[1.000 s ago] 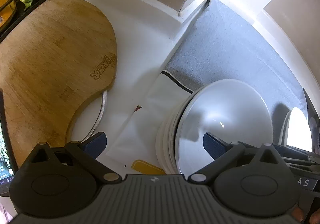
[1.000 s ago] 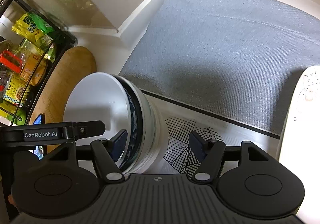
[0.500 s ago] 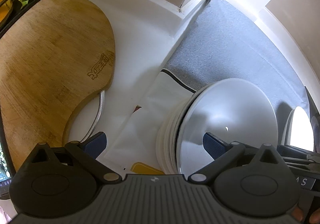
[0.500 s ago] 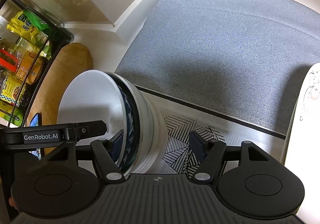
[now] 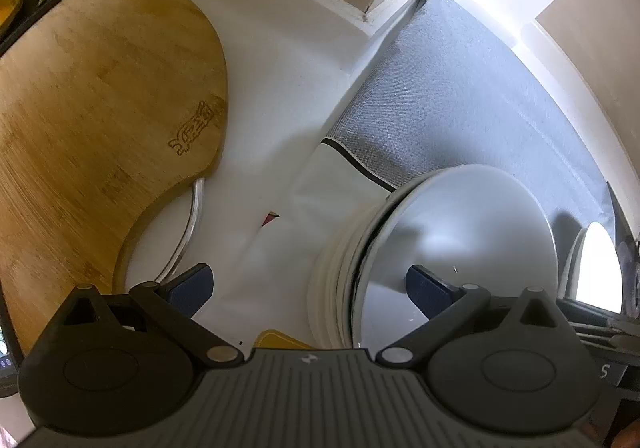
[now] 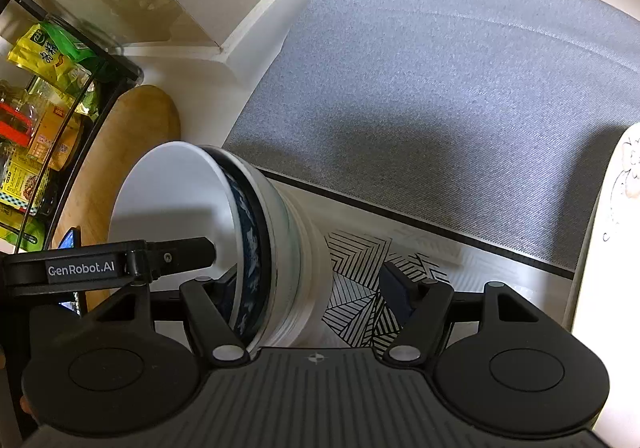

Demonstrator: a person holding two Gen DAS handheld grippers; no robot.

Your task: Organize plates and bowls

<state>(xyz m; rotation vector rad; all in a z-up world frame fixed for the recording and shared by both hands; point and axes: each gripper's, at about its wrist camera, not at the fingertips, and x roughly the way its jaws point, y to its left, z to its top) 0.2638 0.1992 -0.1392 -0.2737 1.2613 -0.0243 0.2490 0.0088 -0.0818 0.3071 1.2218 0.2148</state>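
Bright light is pouring in at far right over a grey mat (image 6: 440, 87) lying on a white counter (image 5: 280, 95), while a wooden cutting board (image 5: 92, 127) is resting left beside a black wire rack (image 6: 60, 119) holding snack packets.

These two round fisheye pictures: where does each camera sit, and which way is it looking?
Left wrist: on the left tool, facing down past its open blue fingers at the stack of white bowls and bamboo cutting board.
Right wrist: on the right tool, open astride the stack's rim, above the grey mat.
Shared: stack, board, mat.
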